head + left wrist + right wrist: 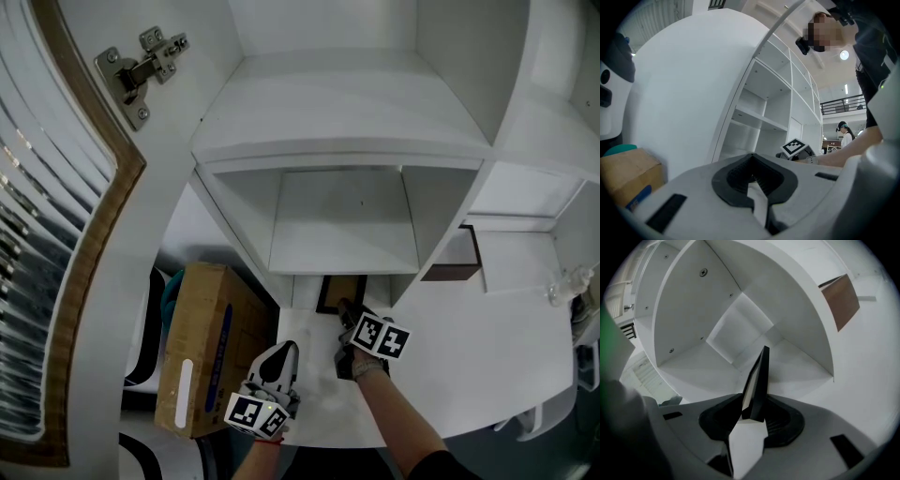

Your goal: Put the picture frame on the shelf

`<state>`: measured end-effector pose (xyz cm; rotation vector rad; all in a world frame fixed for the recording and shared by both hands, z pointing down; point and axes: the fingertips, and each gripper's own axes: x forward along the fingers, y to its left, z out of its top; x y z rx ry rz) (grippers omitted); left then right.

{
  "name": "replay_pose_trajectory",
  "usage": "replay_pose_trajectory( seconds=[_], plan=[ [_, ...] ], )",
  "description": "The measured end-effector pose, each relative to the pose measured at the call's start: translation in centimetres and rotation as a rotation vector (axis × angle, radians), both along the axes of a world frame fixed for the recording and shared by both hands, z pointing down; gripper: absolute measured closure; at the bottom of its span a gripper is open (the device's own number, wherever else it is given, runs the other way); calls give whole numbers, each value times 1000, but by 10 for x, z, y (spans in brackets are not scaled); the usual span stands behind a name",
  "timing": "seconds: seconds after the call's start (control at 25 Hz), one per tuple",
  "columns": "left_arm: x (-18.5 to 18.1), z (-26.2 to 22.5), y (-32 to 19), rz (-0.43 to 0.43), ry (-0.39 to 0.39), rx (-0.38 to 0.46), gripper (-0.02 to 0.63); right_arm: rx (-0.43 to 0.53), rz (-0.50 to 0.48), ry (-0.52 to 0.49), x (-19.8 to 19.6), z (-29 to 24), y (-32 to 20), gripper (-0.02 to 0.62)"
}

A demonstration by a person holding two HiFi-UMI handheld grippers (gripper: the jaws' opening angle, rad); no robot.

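— Trouble would be toppling: the picture frame point(757, 380) stands on edge in the lowest bay of the shelf point(342, 239), right gripper point(751, 414) fingers slightly apart either side of it, not pressing. A brush while backing out could knock it flat.
— Left gripper point(753, 164)?
— In front of the shelf, fingers narrowly apart, empty. The frame's foot is hidden; its support unclear.
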<state>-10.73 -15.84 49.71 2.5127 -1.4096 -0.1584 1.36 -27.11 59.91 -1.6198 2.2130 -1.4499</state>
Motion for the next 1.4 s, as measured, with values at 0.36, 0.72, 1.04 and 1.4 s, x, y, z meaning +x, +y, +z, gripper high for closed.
replay_pose_trajectory(
  seconds=[0.36,0.72,1.04,1.4],
  plan=[
    [-6,0,1,-1,10,-6,603,-48,80,101,12,13,-4,434],
    [-13,-1,2,-2,18,-5,603,-24,28,244,6,12,-6,350],
    [-9,4,1,17,18,-6,603,17,-27,334,2,13,-4,319],
    [-4,7,2,40,35,-12,603,53,-72,384,5,7,-5,279]
  ],
)
